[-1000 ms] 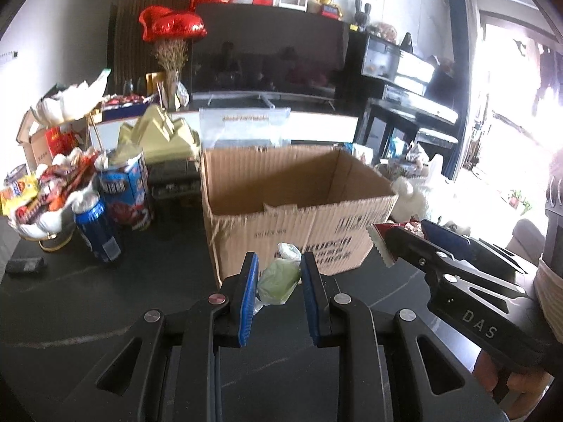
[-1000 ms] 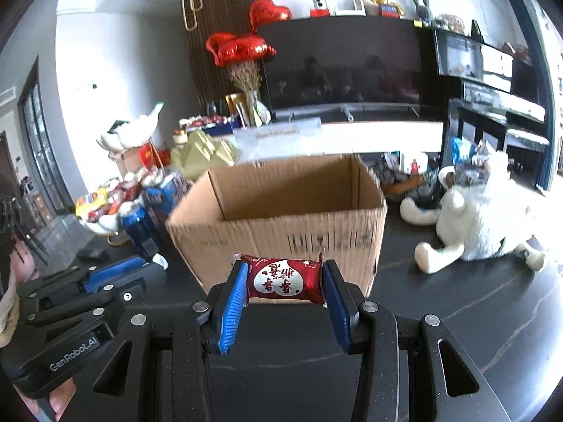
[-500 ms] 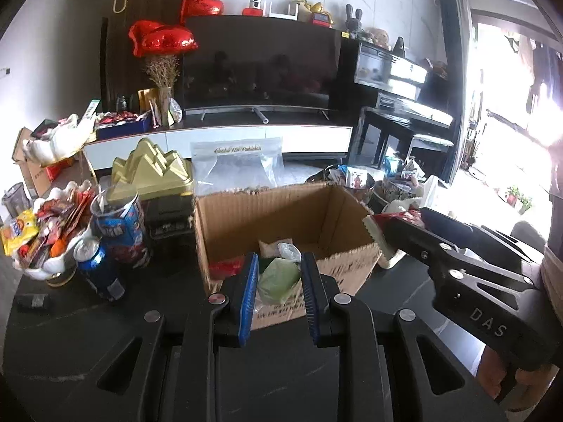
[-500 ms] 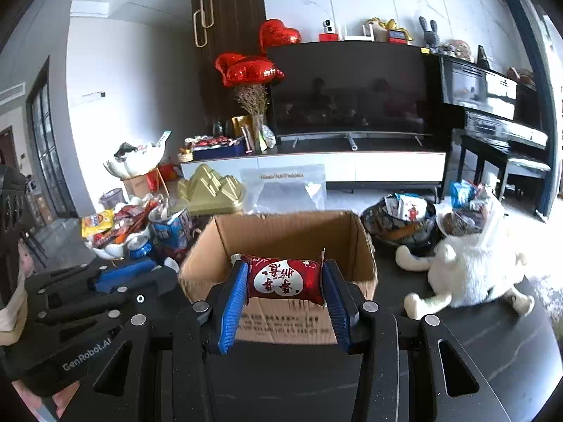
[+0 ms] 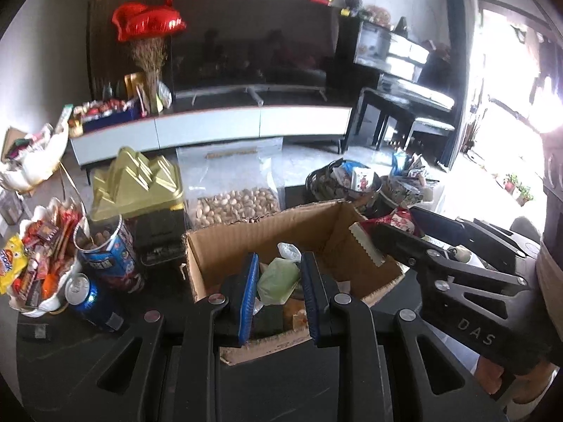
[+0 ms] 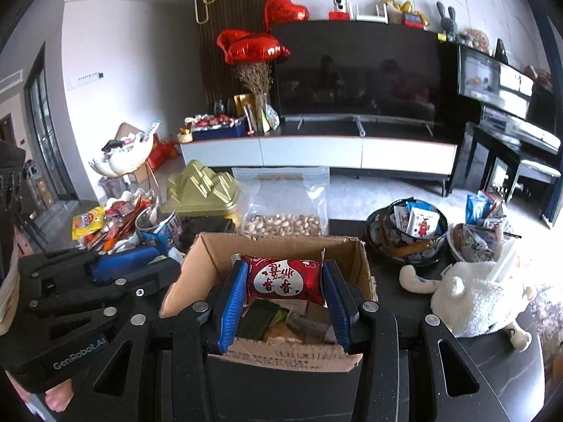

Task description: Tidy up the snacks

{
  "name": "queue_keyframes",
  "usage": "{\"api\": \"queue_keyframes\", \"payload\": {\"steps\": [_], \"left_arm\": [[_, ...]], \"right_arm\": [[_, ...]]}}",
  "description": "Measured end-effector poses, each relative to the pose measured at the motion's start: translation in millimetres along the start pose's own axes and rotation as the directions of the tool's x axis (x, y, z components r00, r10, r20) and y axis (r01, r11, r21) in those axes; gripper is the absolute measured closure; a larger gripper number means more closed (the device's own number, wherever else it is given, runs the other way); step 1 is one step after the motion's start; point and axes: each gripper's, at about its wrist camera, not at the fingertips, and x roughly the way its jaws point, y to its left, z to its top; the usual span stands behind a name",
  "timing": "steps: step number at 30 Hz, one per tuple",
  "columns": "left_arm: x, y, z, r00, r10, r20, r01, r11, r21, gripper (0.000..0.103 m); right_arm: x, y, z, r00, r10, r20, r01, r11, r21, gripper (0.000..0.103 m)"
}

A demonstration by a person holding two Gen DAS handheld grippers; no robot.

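An open cardboard box [image 5: 225, 249] [image 6: 200, 260] stands on the dark table with several snack packs inside. My left gripper [image 5: 278, 274] is shut on a pale green snack packet [image 5: 278, 276] and holds it over the box's near left part. My right gripper [image 6: 283, 277] is shut on a red snack packet with white characters [image 6: 285, 277] and holds it above the box opening. The right gripper also shows in the left wrist view [image 5: 387, 235], over the box's right wall. The left gripper shows at the left of the right wrist view [image 6: 116, 263].
A white bowl of snacks [image 5: 35, 256], a blue can [image 5: 89, 295] and a blue tub [image 5: 109, 253] stand left of the box. A gold box [image 6: 200, 186] and a bag of nuts [image 6: 281, 221] sit behind it. Two patterned bowls [image 6: 408, 228] and a plush toy [image 6: 478, 302] sit to the right.
Both grippers have risen and moved forward with their packets, from in front of the box's near wall to above its opening. The box's inside now shows.
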Motion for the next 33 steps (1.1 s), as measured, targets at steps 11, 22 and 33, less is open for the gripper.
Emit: {"api": "queue_keyframes", "payload": {"steps": [11, 22, 33], "left_arm": [[28.7, 20.6, 19.4, 0.982, 0.160, -0.100, -0.163, 0.986, -0.022, 0.041], [-7.9, 9.0, -6.0, 0.966, 0.253, -0.052, -0.253, 0.967, 0.012, 0.029], [-60.7, -7.2, -41.0, 0.969, 0.246, 0.026, -0.246, 0.969, 0.012, 0.010]], "right_arm": [[36.8, -17.3, 15.9, 0.980, -0.134, -0.144, 0.140, 0.990, 0.025, 0.037], [17.3, -19.1, -4.9, 0.977, -0.112, -0.182, 0.125, 0.991, 0.057, 0.028], [-38.8, -1.1, -33.6, 0.988, -0.122, -0.098, 0.127, 0.990, 0.055, 0.018]]}}
